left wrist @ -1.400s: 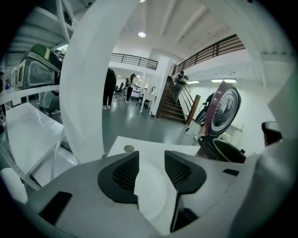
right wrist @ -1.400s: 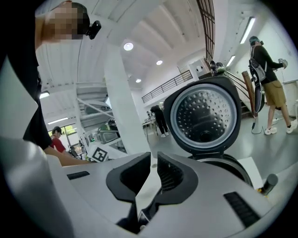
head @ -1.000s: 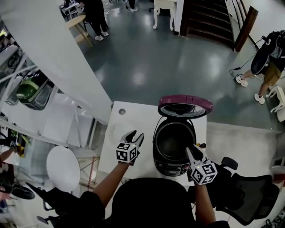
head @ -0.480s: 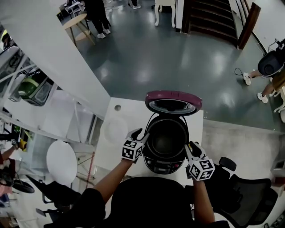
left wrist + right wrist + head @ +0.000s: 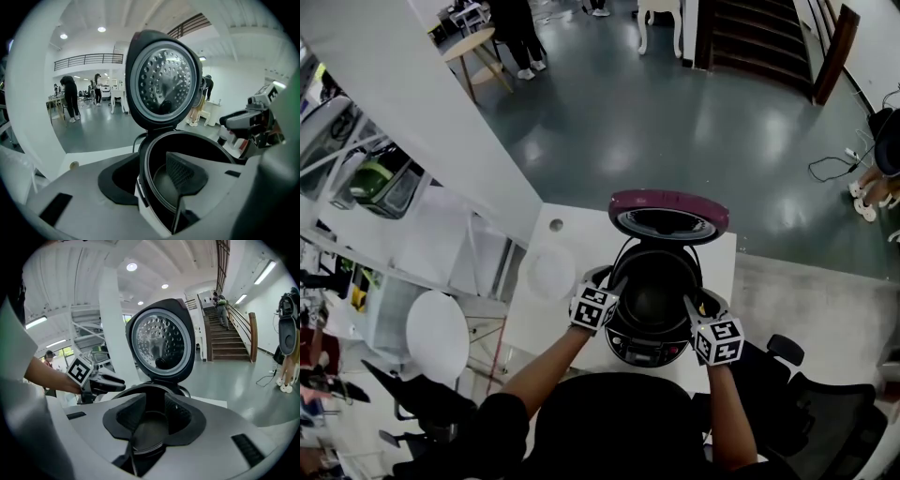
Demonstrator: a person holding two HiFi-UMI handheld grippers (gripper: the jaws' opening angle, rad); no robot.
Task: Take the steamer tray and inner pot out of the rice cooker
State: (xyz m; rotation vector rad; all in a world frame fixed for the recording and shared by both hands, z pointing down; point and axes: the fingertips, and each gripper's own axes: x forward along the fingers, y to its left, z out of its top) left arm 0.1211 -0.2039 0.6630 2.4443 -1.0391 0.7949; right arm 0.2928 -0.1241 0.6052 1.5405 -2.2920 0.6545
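Removal is apparently not yet beginning: rice cooker (image 5: 654, 349) is standing on the counter (image 5: 572, 234) with lid (image 5: 668, 211) raised and the inner pot (image 5: 656, 291) sitting inside, though whether the steamer tray is lying in it cannot be told. Left tongs (image 5: 609, 279) are hanging open at the cooker's 9 o'clock, straddling its rim without pinching. Right tongs (image 5: 696, 302), at 3 o'clock, have just been opening, with the pot's edge showing between them ungripped.
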